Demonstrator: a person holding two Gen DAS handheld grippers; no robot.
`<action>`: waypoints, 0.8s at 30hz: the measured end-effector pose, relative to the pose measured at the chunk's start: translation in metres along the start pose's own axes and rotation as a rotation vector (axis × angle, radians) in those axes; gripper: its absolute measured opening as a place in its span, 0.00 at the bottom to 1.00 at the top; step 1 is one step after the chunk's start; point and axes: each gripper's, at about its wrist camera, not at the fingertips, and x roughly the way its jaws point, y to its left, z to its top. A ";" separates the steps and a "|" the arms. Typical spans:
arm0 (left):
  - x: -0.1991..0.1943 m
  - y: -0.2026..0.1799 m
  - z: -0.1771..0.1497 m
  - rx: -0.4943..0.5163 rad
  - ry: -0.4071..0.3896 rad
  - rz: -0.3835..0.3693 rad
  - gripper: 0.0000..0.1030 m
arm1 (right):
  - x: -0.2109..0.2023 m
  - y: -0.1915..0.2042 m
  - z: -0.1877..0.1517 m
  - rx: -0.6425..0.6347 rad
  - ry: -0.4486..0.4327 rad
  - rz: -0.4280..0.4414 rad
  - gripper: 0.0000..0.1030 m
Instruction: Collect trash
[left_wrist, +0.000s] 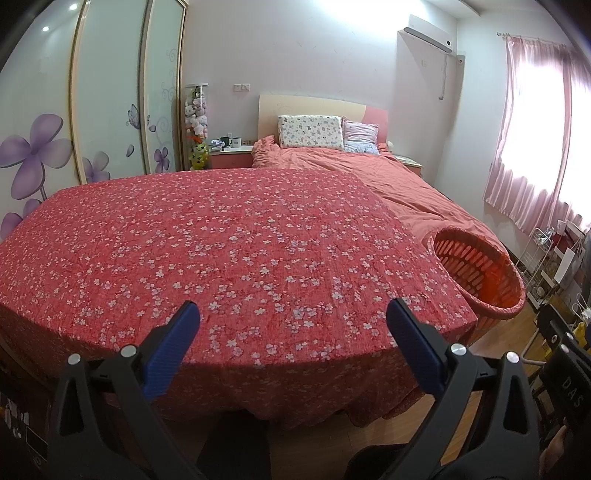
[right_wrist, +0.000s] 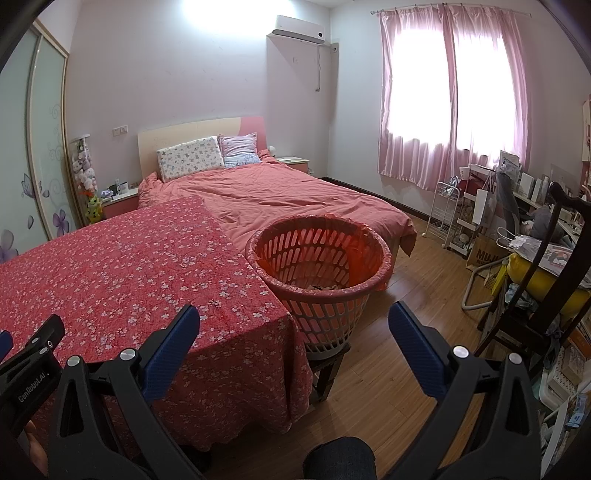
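Left gripper (left_wrist: 293, 323) fingers apart over the desk (left_wrist: 221, 236) near edge, right gripper (right_wrist: 294, 325) fingers apart, holding nothing, basket (right_wrist: 319, 258) on a stool just beyond them beside the desk, trash (right_wrist: 325, 286) inside it, bed (right_wrist: 280, 195) farther back.

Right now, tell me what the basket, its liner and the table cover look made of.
Basket: moulded plastic, judging by its slotted, rigid orange walls.
Liner: thin, translucent red plastic film, crinkled over the rim.
Table cover: woven cloth, probably cotton; matte, floral-printed, draping in soft folds.
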 end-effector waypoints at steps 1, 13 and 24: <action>0.000 0.000 0.000 0.000 0.000 0.000 0.96 | 0.000 0.000 0.000 0.000 0.000 0.000 0.98; 0.001 -0.002 -0.002 0.009 -0.004 0.012 0.96 | 0.000 0.000 0.000 0.000 0.000 0.000 0.98; 0.001 0.003 -0.002 0.016 -0.008 0.014 0.96 | 0.000 0.000 0.000 0.000 0.000 0.001 0.98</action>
